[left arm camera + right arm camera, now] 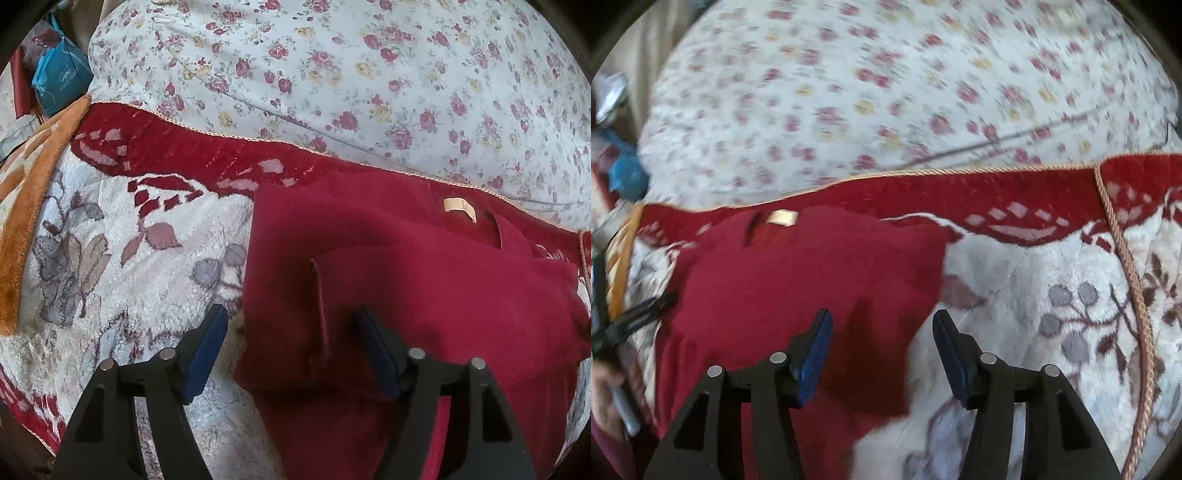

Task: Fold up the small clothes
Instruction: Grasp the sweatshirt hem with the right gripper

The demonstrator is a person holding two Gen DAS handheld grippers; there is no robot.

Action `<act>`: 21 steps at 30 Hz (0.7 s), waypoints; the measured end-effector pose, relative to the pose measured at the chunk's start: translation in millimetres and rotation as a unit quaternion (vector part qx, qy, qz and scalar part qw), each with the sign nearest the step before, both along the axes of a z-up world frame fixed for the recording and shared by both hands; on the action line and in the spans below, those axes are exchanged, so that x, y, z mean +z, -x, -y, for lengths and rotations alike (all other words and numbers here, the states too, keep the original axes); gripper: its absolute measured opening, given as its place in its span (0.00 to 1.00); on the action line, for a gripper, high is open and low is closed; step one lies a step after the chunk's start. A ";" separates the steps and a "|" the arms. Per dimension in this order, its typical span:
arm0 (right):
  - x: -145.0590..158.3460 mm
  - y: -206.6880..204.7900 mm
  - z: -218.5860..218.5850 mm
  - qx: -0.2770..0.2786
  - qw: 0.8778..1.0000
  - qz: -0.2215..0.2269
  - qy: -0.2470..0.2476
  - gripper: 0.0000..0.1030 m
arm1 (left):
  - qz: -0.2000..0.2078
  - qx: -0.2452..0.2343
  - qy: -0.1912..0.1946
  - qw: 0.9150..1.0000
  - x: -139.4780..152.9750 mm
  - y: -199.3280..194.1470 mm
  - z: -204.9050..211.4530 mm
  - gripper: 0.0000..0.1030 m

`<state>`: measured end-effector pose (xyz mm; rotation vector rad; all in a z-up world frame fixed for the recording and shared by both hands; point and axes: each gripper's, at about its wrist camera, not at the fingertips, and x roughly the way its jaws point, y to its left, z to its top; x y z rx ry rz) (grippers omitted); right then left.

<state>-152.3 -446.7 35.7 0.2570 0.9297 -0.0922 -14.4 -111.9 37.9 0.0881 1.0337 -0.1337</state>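
A dark red garment [399, 280] lies partly folded on a fluffy red-and-white blanket [129, 258], with a beige neck label [460, 207] at its far end. My left gripper [291, 325] is open and empty, its jaws standing over the garment's left edge and a folded sleeve. In the right wrist view the same garment [798, 280] lies at the left, label [783, 217] showing. My right gripper [882, 332] is open and empty over the garment's right edge. The left gripper [646, 308] shows at the far left of that view.
A floral sheet [351, 74] covers the bed behind the blanket. An orange blanket [33, 184] lies at the left, with a blue bag [61, 79] beyond it. A corded blanket trim [1126, 258] runs down the right of the right wrist view.
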 end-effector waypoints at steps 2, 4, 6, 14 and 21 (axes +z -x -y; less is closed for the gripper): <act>-13.1 2.0 -10.6 0.011 1.000 -0.018 0.020 0.59 | 0.002 0.001 0.002 1.000 1.2 2.3 -0.4 0.69; -34.1 -2.0 -12.5 0.006 0.997 -0.050 0.059 0.62 | 0.004 0.000 0.006 1.000 2.5 6.4 -2.1 0.69; -32.2 5.8 -3.8 -0.012 0.999 -0.039 0.030 0.62 | 0.007 -0.004 0.013 1.000 5.3 12.8 -5.6 0.69; -1.4 49.0 4.0 -0.035 0.999 -0.006 0.009 0.67 | 0.011 -0.022 0.032 0.999 14.1 49.3 -28.8 0.74; -12.6 45.2 4.9 -0.033 0.999 0.010 -0.042 0.67 | 0.002 -0.033 0.027 0.999 12.1 89.8 -50.4 0.75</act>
